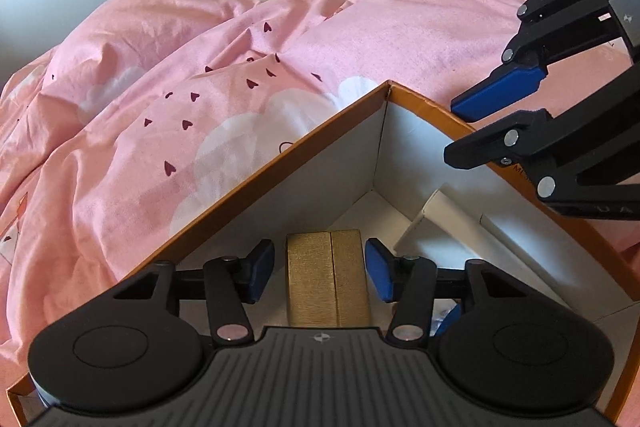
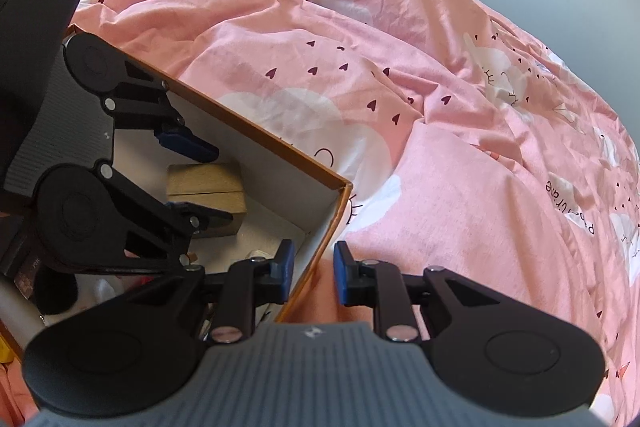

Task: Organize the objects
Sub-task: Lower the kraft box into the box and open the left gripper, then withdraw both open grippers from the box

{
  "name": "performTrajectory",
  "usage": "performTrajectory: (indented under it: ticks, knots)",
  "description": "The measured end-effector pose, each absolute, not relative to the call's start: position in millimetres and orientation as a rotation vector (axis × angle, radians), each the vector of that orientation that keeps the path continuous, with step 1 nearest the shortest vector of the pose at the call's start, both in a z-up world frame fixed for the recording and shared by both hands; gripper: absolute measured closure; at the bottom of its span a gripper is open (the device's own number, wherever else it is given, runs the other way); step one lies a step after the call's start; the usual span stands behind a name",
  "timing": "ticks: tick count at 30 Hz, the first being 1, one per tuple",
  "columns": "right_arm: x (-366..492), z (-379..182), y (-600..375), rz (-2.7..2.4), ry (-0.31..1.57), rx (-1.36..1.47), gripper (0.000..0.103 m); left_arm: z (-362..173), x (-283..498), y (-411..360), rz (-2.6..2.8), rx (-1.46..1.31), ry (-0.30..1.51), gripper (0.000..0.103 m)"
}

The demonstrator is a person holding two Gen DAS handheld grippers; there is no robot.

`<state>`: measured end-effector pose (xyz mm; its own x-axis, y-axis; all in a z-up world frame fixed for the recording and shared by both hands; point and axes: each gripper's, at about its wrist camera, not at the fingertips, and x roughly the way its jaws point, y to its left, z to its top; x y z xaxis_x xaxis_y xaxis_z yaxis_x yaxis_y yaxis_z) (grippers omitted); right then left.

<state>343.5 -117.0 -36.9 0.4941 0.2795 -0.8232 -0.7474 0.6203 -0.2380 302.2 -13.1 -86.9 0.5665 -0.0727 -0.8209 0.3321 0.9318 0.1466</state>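
Between my left gripper's (image 1: 320, 277) parted pads, down inside the box (image 1: 280, 163), sits the gold case (image 1: 328, 283), rigid, light and likely slick, so I'd pinch its long flat sides, while my right gripper (image 2: 314, 273) straddles the box wall, open.

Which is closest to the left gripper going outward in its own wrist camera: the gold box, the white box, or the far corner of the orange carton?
1. gold box, between the open fingers of the left gripper.
2. white box, lying to the right inside the carton.
3. orange carton's far corner, straight ahead by the pink duvet.
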Motion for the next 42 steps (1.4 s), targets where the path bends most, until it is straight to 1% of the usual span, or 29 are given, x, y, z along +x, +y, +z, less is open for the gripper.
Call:
performTrajectory:
  ticks: [2, 4, 6, 9, 10, 11, 12, 14, 15, 16, 17, 21, 23, 24, 25, 27, 30, 34, 38, 40, 42]
  knots:
    - [343, -37, -117, 0.679, 0.837, -0.637, 0.079, -85, 299, -12, -0.213, 0.311, 0.949, 0.035]
    - [342, -37, -117, 0.681, 0.84, -0.636, 0.078, -80, 295, -9, -0.175, 0.279, 0.978, 0.028]
    - [341, -37, -117, 0.681, 0.842, -0.634, 0.073, -76, 293, -1, -0.116, 0.196, 1.05, 0.024]
    - [342, -39, -117, 0.674, 0.85, -0.634, 0.072, -78, 293, 15, -0.058, 0.057, 1.18, 0.023]
    - [342, -40, -117, 0.671, 0.853, -0.633, 0.072, -80, 294, 20, -0.029, 0.013, 1.226, 0.03]
    - [342, -40, -117, 0.669, 0.857, -0.631, 0.072, -82, 294, 25, -0.025, -0.032, 1.248, 0.034]
    - [342, -41, -118, 0.668, 0.859, -0.627, 0.072, -84, 294, 30, -0.035, -0.085, 1.256, 0.039]
    - [342, -42, -118, 0.665, 0.863, -0.622, 0.072, -88, 295, 37, -0.033, -0.159, 1.252, 0.052]
    - [342, -42, -118, 0.664, 0.864, -0.621, 0.072, -89, 296, 39, -0.029, -0.171, 1.244, 0.065]
    - [342, -42, -118, 0.663, 0.866, -0.621, 0.072, -90, 297, 39, -0.027, -0.17, 1.231, 0.07]
    - [342, -43, -119, 0.661, 0.868, -0.623, 0.072, -90, 297, 39, -0.022, -0.159, 1.211, 0.071]
    - [342, -44, -121, 0.649, 0.875, -0.63, 0.072, -89, 299, 28, -0.061, -0.049, 1.169, 0.082]
    - [344, -45, -121, 0.646, 0.878, -0.628, 0.072, -92, 301, 21, -0.063, 0.015, 1.165, 0.085]
    - [345, -45, -120, 0.644, 0.879, -0.626, 0.072, -93, 301, 19, -0.049, 0.044, 1.157, 0.09]
    - [345, -45, -120, 0.643, 0.88, -0.623, 0.072, -92, 301, 18, -0.022, 0.077, 1.132, 0.092]
    - [346, -44, -120, 0.644, 0.881, -0.614, 0.072, -88, 301, 20, 0.041, 0.125, 1.091, 0.093]
    - [346, -45, -119, 0.65, 0.884, -0.614, 0.072, -83, 308, 32, -0.029, -0.01, 1.103, 0.093]
    - [348, -48, -119, 0.646, 0.892, -0.609, 0.072, -84, 315, 31, -0.027, -0.044, 1.075, 0.094]
    - [349, -48, -119, 0.649, 0.909, -0.578, 0.072, -85, 326, 33, -0.073, -0.179, 1.053, 0.094]
    - [348, -48, -120, 0.645, 0.905, -0.583, 0.072, -80, 324, 31, -0.032, -0.155, 1.047, 0.09]
    - [347, -47, -121, 0.646, 0.906, -0.584, 0.072, -74, 319, 31, 0.011, -0.111, 1.054, 0.09]
